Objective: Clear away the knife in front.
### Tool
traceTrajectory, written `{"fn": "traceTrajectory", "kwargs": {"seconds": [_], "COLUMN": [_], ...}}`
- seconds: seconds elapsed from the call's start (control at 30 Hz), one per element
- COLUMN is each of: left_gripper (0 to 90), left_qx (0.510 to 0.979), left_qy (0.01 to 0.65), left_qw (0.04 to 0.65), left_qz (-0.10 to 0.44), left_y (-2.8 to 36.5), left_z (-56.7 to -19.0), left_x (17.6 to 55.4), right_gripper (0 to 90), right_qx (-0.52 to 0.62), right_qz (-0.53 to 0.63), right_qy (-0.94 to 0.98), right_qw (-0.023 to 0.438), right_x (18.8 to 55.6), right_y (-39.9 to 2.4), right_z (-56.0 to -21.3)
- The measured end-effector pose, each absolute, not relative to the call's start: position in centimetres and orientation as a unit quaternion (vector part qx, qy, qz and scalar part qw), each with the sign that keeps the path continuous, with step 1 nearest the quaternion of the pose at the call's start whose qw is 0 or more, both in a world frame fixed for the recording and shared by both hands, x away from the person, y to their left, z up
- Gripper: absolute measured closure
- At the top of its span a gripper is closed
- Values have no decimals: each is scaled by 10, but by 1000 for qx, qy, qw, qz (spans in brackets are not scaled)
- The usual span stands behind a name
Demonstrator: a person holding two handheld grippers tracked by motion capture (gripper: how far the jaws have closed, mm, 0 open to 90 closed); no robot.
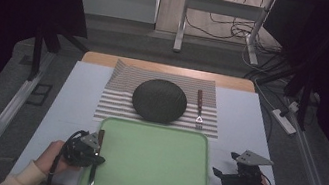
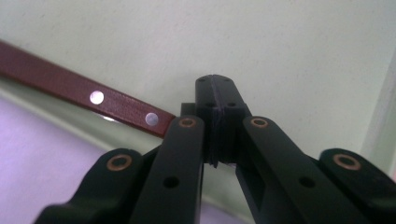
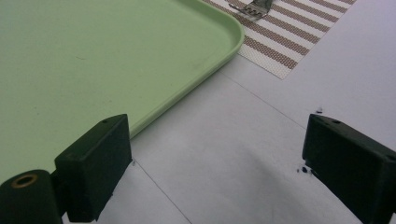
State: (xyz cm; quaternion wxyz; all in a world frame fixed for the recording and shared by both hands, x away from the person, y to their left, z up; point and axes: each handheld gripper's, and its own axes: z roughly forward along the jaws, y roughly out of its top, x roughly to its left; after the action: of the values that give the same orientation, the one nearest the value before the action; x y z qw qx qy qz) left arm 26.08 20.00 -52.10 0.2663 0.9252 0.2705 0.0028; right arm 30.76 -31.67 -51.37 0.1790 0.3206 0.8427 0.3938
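From above, a green tray (image 1: 150, 163) sits at the near edge of the worktop (image 1: 69, 102), with a striped mat (image 1: 118, 100) behind it carrying a dark round plate (image 1: 159, 100) and a fork (image 1: 199, 107) just to the plate's right. A knife (image 1: 95, 162) lies along the tray's left rim, handle pointing away from the person.

The left hand-held gripper (image 1: 91, 156) rests at that rim, and its jaws are pressed together. The left gripper view adds the close detail: the closed tips (image 2: 215, 100) lie over the pale tray floor, and the knife's reddish-brown riveted handle (image 2: 84, 91) runs in from the left to meet them. Whether they pinch the knife cannot be told.

The right hand-held gripper (image 1: 222, 175) lies on the bare worktop just right of the tray. In its own view the jaws (image 3: 215, 163) are spread wide, with the tray corner (image 3: 224, 28) and the fork's tines (image 3: 250, 9) on the mat beyond.
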Motion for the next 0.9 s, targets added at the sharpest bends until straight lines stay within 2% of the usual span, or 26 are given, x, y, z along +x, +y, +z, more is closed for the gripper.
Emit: {"fn": "traceTrajectory", "kwargs": {"seconds": [0.5, 0.7, 0.8, 0.87, 0.9], "left_gripper": [890, 889, 837, 752, 680], "left_qx": [920, 893, 867, 847, 839], "left_qy": [284, 313, 347, 373, 385], "left_qw": [271, 320, 349, 366, 370], "left_qz": [12, 52, 80, 95, 103], "left_y": [208, 203, 204, 206, 207], "left_z": [-519, -508, -503, -502, -502], "left_x": [258, 267, 272, 273, 272], "right_gripper": [81, 81, 81, 81, 81], "right_qx": [321, 324, 323, 324, 323], "right_qz": [394, 396, 401, 404, 406], "right_qy": [842, 840, 838, 836, 835], "right_qw": [180, 180, 180, 180, 181], "right_x": [307, 308, 308, 308, 308], "right_y": [-317, -317, -318, -318, -318], "right_z": [-514, -513, -512, -512, -512]}}
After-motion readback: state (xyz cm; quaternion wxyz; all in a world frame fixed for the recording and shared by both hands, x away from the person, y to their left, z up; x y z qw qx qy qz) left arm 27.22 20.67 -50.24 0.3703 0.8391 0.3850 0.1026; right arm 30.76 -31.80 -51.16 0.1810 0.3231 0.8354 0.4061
